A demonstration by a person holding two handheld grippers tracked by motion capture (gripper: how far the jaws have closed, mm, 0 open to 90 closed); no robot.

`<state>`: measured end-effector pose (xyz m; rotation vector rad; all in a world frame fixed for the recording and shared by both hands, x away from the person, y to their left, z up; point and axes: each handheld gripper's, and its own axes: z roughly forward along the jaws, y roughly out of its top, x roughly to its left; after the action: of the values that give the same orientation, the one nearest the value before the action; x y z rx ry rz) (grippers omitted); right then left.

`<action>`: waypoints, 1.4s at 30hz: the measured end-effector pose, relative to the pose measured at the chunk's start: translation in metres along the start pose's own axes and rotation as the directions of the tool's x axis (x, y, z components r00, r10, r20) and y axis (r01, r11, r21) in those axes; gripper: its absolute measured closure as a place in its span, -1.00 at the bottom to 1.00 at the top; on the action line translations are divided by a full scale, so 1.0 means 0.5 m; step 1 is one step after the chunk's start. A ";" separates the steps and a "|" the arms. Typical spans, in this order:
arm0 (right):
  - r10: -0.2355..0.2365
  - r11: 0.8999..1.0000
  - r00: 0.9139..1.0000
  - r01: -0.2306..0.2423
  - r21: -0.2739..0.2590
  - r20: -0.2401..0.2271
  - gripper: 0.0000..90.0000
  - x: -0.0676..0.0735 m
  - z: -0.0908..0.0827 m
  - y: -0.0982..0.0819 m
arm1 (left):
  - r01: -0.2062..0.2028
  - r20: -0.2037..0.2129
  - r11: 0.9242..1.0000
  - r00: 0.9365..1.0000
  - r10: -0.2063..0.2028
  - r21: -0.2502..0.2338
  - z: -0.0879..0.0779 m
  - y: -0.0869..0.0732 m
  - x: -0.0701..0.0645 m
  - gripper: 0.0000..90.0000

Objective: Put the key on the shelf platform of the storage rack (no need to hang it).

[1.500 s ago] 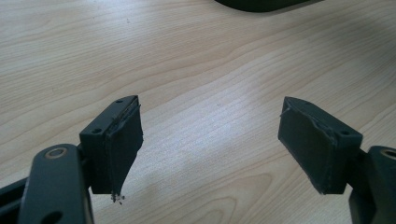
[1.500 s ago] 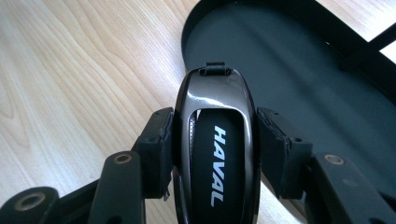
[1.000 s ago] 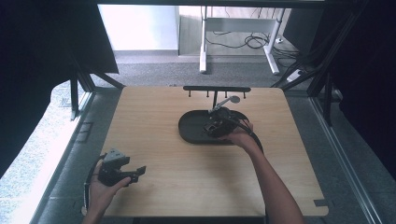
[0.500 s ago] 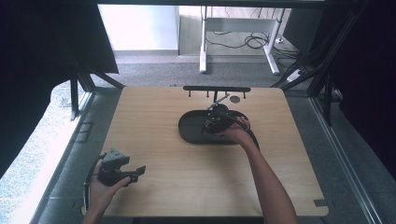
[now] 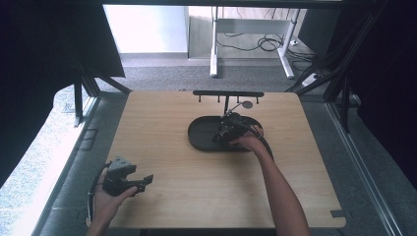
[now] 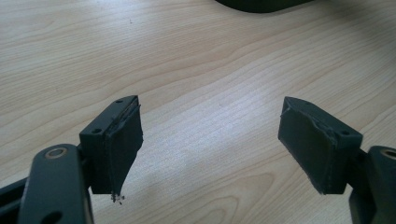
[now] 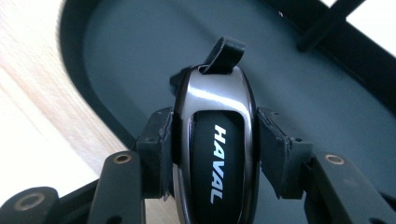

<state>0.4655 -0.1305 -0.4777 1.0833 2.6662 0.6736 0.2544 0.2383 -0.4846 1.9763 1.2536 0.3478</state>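
Here the right gripper (image 7: 212,140) has its two jaws pressed against the sides of a car key fob (image 7: 215,149) — a glossy oval with a silver rim, a black centre panel bearing the white letters "HAVAL", and a small black strap loop (image 7: 224,53) sticking out of its far end. In the right gripper view the fob fills the middle of the frame, held over the dark floor of an oval tray (image 7: 140,56), whose raised rim curves down the left side against pale wood.

In the high view the tray (image 5: 199,132) sits just above the centre of the frame on the wooden table (image 5: 162,191), with a black bar stand (image 5: 228,93) right behind it. The right hand (image 5: 248,142) reaches in from the lower right, forearm slanting up to the tray's right half, where the gripper (image 5: 228,129) rests over it; the fob itself is too small to make out from there.

The left hand (image 5: 105,196) lies at the lower left of the frame, at the table's near edge, well apart from the tray, cradling the left gripper (image 5: 142,181). In the left gripper view its jaws (image 6: 210,140) stand wide apart with bare wood grain between them — nothing held
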 end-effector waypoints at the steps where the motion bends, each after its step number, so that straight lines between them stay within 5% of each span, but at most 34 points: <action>1: 0.000 1.000 1.000 0.000 0.000 0.000 0.09 0.000 0.000 0.000 | 0.000 0.000 1.000 1.000 0.000 0.000 0.000 0.000 0.000 -0.51; 21: 0.031 0.999 0.998 -0.033 0.032 0.053 -0.04 -0.030 0.048 -0.040 | -0.002 -0.001 1.000 1.000 0.002 0.006 0.002 0.000 0.000 -0.52; 27: 0.019 1.000 0.997 -0.018 -0.012 0.072 -0.19 -0.018 0.024 -0.037 | -0.003 0.001 1.000 1.000 0.003 0.008 0.003 0.000 -0.001 -0.52; 36: -0.062 0.995 0.995 0.068 -0.068 0.078 -0.23 0.022 -0.026 -0.037 | -0.011 0.001 1.000 1.000 0.011 0.012 0.004 0.000 -0.003 -0.52; 42: -0.064 0.990 0.996 0.071 -0.120 0.067 -0.20 0.044 -0.062 -0.055 | -0.005 -0.001 1.000 1.000 0.005 0.008 0.001 0.001 -0.002 -0.52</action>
<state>0.4224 -0.1429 -0.4637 0.9616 2.5592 0.7653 0.2545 0.2370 -0.4846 1.9872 1.2526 0.3467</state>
